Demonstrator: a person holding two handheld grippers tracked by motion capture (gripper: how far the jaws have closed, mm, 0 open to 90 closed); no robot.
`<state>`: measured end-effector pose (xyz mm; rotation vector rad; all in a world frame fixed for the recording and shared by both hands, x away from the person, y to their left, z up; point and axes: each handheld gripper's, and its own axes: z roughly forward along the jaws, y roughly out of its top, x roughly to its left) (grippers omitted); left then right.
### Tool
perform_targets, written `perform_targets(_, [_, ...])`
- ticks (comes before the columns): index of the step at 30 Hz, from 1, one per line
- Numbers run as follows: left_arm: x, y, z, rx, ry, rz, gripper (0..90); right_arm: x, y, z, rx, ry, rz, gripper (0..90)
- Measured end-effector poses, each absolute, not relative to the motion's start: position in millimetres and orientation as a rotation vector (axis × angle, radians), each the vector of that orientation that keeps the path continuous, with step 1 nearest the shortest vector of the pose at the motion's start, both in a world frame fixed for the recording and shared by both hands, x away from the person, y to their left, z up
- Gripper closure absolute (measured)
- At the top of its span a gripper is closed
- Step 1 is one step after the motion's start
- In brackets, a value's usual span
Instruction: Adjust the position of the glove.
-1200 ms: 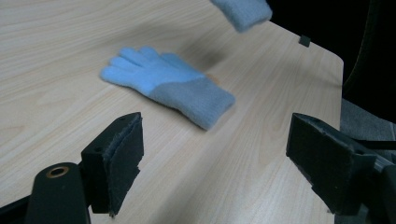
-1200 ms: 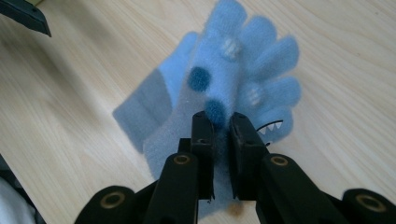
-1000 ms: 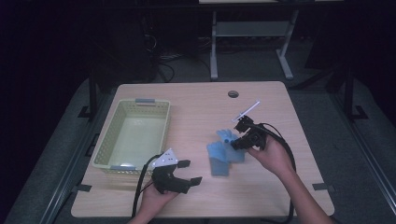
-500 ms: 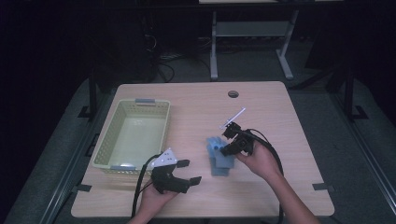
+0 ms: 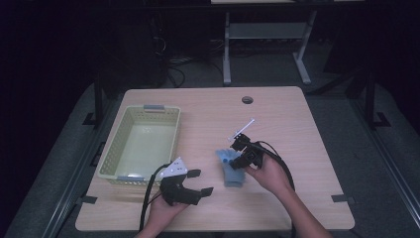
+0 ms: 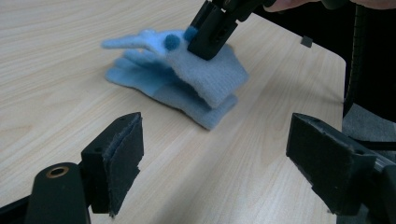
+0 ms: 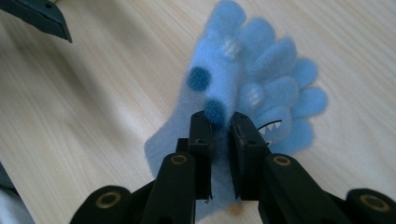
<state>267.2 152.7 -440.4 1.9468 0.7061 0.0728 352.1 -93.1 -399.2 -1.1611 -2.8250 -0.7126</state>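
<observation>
Since a second ago the right gripper (image 5: 238, 154) has come down and toward the person, dragging the blue gloves (image 5: 231, 170) with it, so they now sit lower on the table and closer to the front edge. The left gripper (image 5: 198, 181) hasn't budged.

Jaws first: in the right gripper view the two black jaws are pinched nearly together on a fold of the top glove's (image 7: 224, 84) fleece, right by its dark blue pompoms, with only a thin bit of cloth between them. So it's clamped on the gloves. The left gripper view backs that up, with the other gripper's tip biting the upper glove and lifting its edge a bit off the one under it. The left jaws stand wide apart with nothing between them, hovering just above the wood, aimed at the gloves from the side.

Hands: the right hand (image 5: 270, 173) reaches in from the bottom right, forearm angled up and left, gripper pointing toward the far left. The left hand (image 5: 161, 210) sits low near the front edge, wrist fairly straight.

Further out, the gloves lie near the middle of the table (image 5: 297, 114), a light wood top with a round hole (image 5: 247, 99) near the back. A pale green basket (image 5: 106, 161) sits on the left side, just beyond the left gripper. Around the table it's dark, grey floor, a metal stand (image 5: 265, 49) at the back.
</observation>
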Motion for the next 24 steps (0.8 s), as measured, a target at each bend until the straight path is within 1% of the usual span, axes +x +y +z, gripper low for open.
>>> perform_targets(5, [267.7,153.6,-440.4,1.948,0.705,0.076,18.7,352.4,-91.1,-403.4,-1.19,-2.833,-0.69,79.1])
perform_targets(15, [267.6,152.7,-441.1,1.949,0.703,0.07,18.7,352.9,-89.1,-418.3,-1.218,-2.824,-0.64,74.4])
perform_targets(16, [267.7,153.0,-441.0,1.948,0.703,0.071,18.7,352.9,-89.1,-418.6,-1.221,-2.82,-0.642,73.3])
perform_targets(18, [267.8,153.2,-440.8,1.944,0.706,0.069,18.7,353.4,-89.5,-418.9,-1.234,-2.821,-0.645,67.5])
perform_targets(20, [267.8,153.3,-440.7,1.945,0.706,0.069,18.7,353.4,-91.6,-416.1,-1.229,-2.809,-0.689,63.6])
perform_targets(22, [267.7,153.0,-440.9,1.946,0.705,0.07,18.6,353.5,-94.7,-411.1,-1.24,-2.798,-0.74,63.8])
perform_targets(24, [267.8,152.6,-441.2,1.948,0.705,0.071,18.7,354.8,-97.5,-407.7,-1.253,-2.789,-0.772,70.0])
